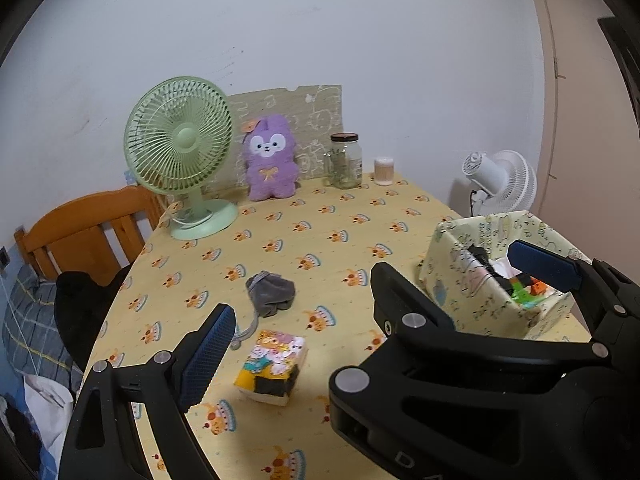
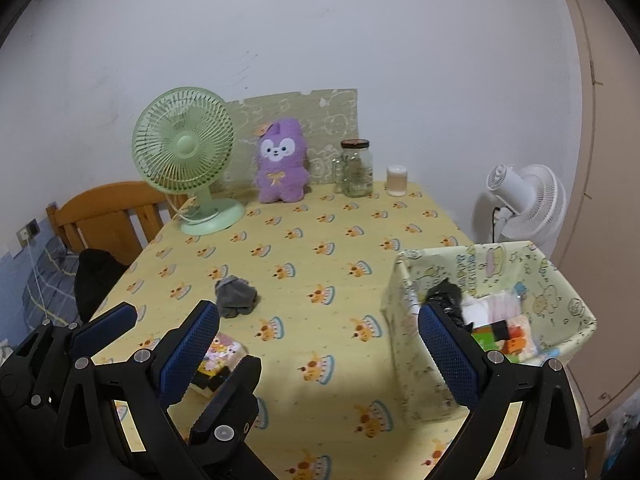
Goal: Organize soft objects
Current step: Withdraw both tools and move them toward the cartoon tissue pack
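A grey cloth pouch with a cord lies crumpled mid-table. Just nearer sits a cartoon-printed tissue pack. A purple plush stands upright at the far edge. To the right is a pale printed fabric box holding mixed items. My left gripper hovers open above the tissue pack, empty. My right gripper is open beside it, near the box. Their fingers overlap, and the right gripper hides the left gripper's right finger in the left wrist view.
The table wears a yellow patterned cloth. Along the far edge stand a green fan, a glass jar and a small round container. A white fan stands off to the right. A wooden chair with dark clothing is on the left.
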Demonstrator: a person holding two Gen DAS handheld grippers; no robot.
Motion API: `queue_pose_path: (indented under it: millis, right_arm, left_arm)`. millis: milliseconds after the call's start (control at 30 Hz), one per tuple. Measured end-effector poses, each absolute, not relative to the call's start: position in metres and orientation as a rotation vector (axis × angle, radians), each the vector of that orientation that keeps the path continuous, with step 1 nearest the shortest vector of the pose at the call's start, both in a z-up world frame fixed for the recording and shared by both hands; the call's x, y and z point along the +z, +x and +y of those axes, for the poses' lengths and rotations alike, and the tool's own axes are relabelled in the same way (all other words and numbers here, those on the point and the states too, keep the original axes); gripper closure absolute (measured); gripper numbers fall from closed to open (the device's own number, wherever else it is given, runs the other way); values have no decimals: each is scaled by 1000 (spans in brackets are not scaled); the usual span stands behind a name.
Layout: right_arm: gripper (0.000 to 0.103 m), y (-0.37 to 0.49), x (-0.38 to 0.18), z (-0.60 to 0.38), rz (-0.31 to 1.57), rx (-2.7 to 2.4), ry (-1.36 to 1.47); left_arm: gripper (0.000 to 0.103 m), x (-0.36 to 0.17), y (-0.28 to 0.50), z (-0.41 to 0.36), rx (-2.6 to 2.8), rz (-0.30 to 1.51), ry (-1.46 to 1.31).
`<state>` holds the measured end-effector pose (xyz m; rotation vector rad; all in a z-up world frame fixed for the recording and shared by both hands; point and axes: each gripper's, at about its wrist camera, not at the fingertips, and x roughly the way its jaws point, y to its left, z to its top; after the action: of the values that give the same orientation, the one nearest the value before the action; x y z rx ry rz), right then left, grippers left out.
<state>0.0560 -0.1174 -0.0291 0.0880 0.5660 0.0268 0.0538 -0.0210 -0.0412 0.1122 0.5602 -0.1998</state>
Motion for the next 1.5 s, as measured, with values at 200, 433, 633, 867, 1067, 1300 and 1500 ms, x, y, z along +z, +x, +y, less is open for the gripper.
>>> queue_pose_path:
  millis: [200,433,633,867,1067,1300,1500]
  right_arm:
    - [2,66,-43,-102,593,49,90]
    - [2,73,-54,-85,604,132,63]
    - [2,82,-65,-75,630,147,49]
    - [2,96,-81,-72,676,141,30]
    - [2,109,-97,-73,715,115,23]
    - [2,125,-112,-75,752,87,13]
    - [2,135,-123,-79,797,59,23]
  left_arm:
    - [11,-53,61,-8,-179,587,111]
    - [11,-67,67,6,-171,613,99]
    - [11,-79,73,13,-168,635,96]
    - [11,-95,86,14,-183,679,79]
    - [11,-109,100,13,-183,721,72]
    - [14,-123,115,12,-178,767,68]
    - [32,-134,126,11,-163,811,34]
